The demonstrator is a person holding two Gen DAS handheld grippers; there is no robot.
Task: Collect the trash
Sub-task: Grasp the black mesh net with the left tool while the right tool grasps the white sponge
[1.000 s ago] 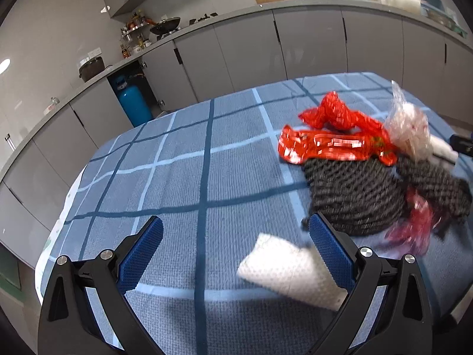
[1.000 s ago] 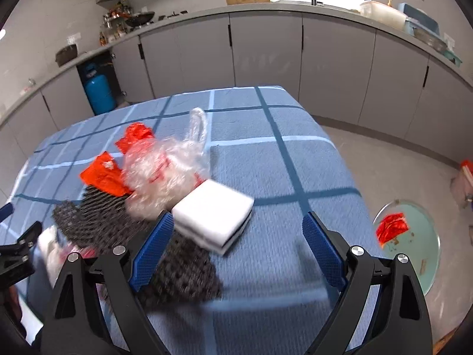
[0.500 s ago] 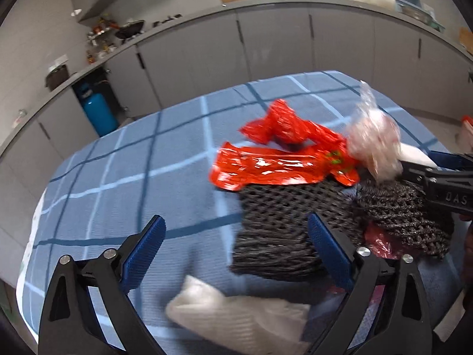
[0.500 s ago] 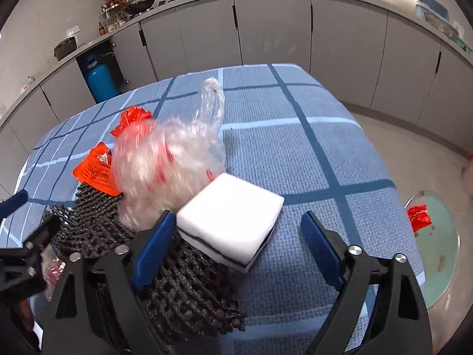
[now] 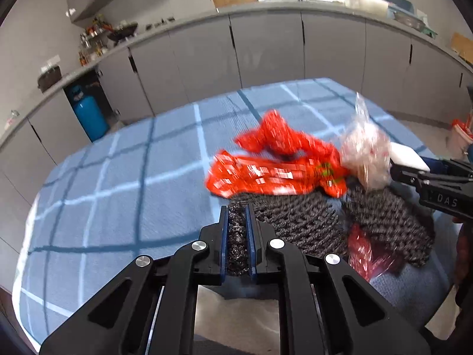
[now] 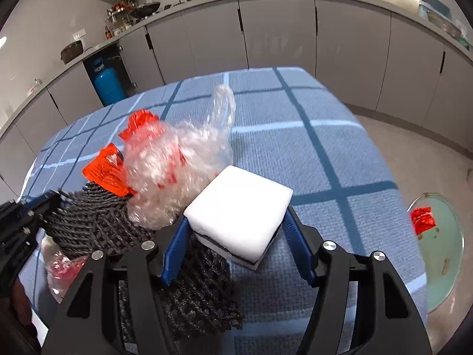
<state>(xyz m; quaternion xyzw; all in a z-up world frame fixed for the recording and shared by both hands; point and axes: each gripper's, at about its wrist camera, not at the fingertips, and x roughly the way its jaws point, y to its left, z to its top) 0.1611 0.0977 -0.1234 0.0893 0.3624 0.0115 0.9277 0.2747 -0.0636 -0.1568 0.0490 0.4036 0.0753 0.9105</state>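
The left tongs [image 5: 236, 230] are clenching the black foam net [image 5: 295, 219] lying on the bench [image 5: 118, 192], while the right tongs [image 6: 236, 236] are squeezing the white sponge [image 6: 239, 210] beside the clear bag [image 6: 177, 171].

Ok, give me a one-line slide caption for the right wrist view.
Right gripper closes on a white foam block beside crumpled clear plastic and black mesh.

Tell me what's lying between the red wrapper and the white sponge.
A crumpled clear plastic bag lies between the red wrapper and the white sponge, clearest in the right wrist view.
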